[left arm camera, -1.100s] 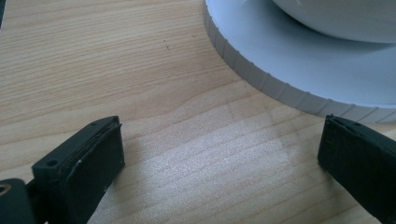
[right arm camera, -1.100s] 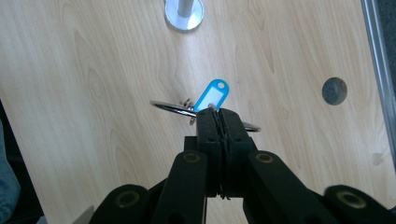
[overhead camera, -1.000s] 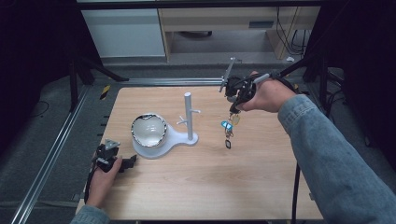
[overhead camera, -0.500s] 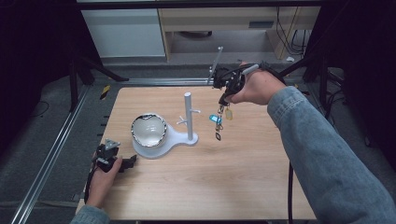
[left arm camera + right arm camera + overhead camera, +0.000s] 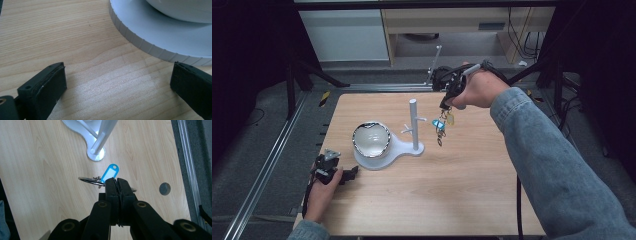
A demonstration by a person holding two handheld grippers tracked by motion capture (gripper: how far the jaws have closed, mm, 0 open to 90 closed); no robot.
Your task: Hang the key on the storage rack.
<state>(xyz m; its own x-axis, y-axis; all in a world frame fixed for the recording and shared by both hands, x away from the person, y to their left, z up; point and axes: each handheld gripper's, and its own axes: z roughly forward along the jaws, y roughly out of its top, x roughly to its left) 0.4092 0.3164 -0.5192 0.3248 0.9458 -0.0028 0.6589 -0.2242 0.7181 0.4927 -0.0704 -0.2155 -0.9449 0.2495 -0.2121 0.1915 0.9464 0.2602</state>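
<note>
A bunch of keys [image 5: 441,125] on a ring with a blue tag [image 5: 110,172] hangs from my right gripper [image 5: 446,106], whose jaws are shut on the ring [image 5: 87,180]. The keys dangle above the table just right of the white stand's upright post [image 5: 414,125], close to its short side pegs. A shiny bowl [image 5: 371,139] sits on the stand's round base [image 5: 160,37]. My left gripper [image 5: 351,172] rests at the table's front left, open [image 5: 118,75] with nothing between its jaws, pointing at the base's ribbed edge.
The wooden table [image 5: 462,190] has a small round hole [image 5: 164,188] near its far right edge. A metal rail [image 5: 272,165] runs along the floor at the left. Pale cabinets [image 5: 347,35] stand beyond the far edge.
My right hand has carried the keys leftward and slightly up, from the table's right side to beside the post. The left hand has stayed put.
</note>
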